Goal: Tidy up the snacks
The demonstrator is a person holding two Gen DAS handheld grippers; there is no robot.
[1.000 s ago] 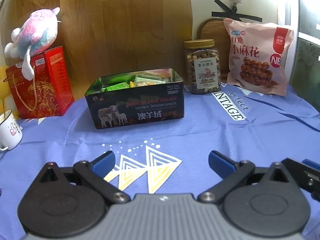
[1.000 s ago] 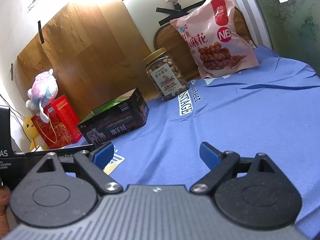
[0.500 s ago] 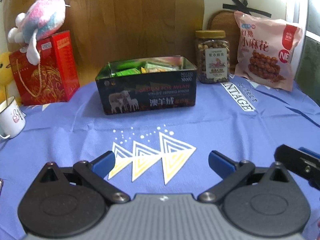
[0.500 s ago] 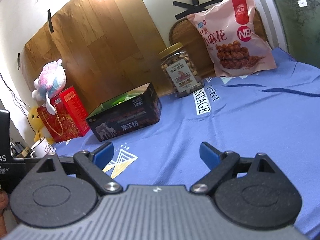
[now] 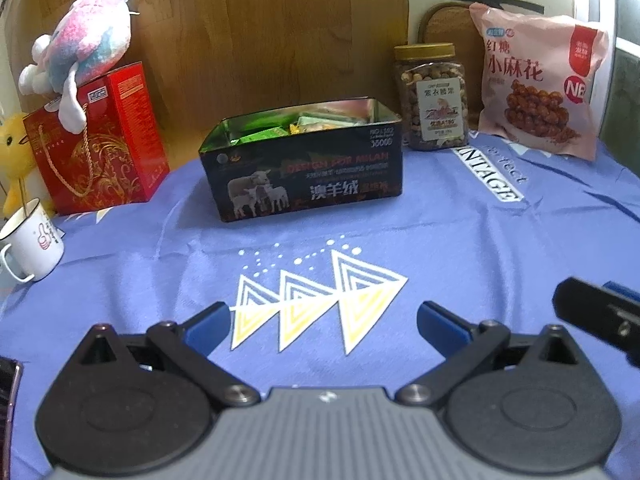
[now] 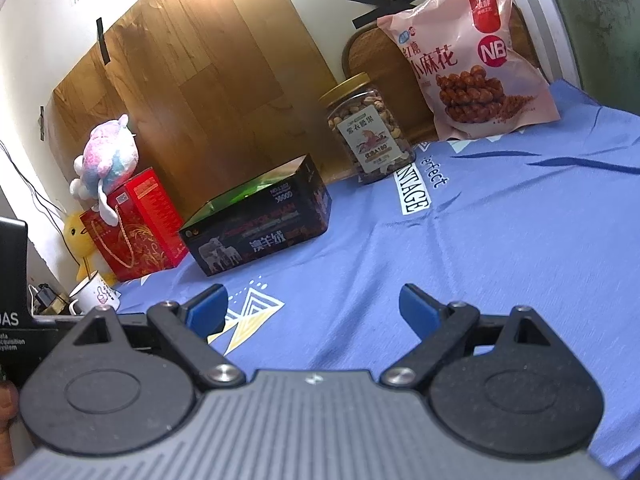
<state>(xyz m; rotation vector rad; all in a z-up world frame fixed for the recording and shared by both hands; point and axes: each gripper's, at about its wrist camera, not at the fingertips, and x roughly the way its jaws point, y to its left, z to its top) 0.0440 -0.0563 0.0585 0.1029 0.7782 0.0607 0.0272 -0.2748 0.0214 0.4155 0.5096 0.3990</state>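
Observation:
A black tin box (image 5: 308, 176) with a sheep picture stands open on the blue cloth, with several wrapped snacks (image 5: 316, 122) inside; it also shows in the right wrist view (image 6: 260, 224). A nut jar (image 5: 434, 98) (image 6: 368, 132) and a pink snack bag (image 5: 536, 84) (image 6: 468, 64) stand at the back right. My left gripper (image 5: 324, 320) is open and empty, low over the cloth, well in front of the box. My right gripper (image 6: 316, 306) is open and empty, to the right of the left one.
A red gift box (image 5: 100, 140) with a plush toy (image 5: 80, 48) on top stands at the back left. A white mug (image 5: 32, 240) sits at the left edge beside a yellow chick toy (image 5: 12, 152). A wooden board (image 5: 260, 28) backs the table.
Both grippers have drawn back and lifted a little; the box, jar and bag now sit further off. Both stay open and empty.

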